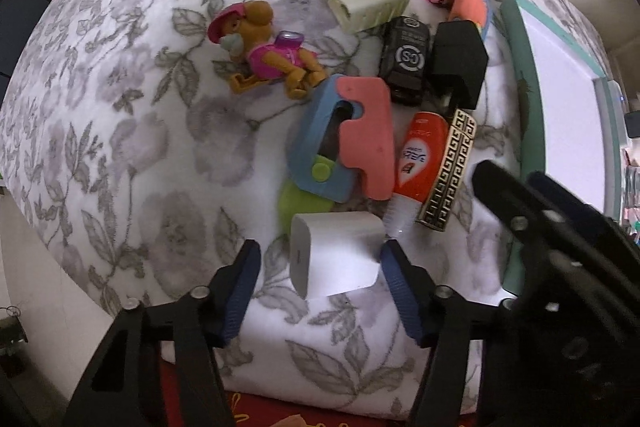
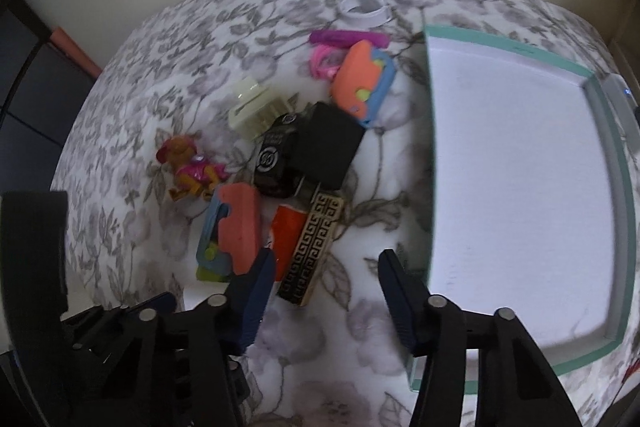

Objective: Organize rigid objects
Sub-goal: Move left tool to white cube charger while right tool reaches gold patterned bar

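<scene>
White charger block [image 1: 336, 251] sits between the half-open left tongs [image 1: 320, 267], ungripped; right tongs [image 2: 326, 267] straddle the gold-patterned clip [image 2: 312, 251], empty; next: squeeze, lift to tray [image 2: 616, 155].

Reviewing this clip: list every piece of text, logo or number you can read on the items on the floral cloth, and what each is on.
"CS" inside a circle: on the black case, seen upside down in the left wrist view.
Small print above that logo on the same case: too small to read.
White lettering on the orange tube: blurred, not readable.
Gold-patterned bar: a key pattern only, no text.
White charger: no text visible.
</scene>
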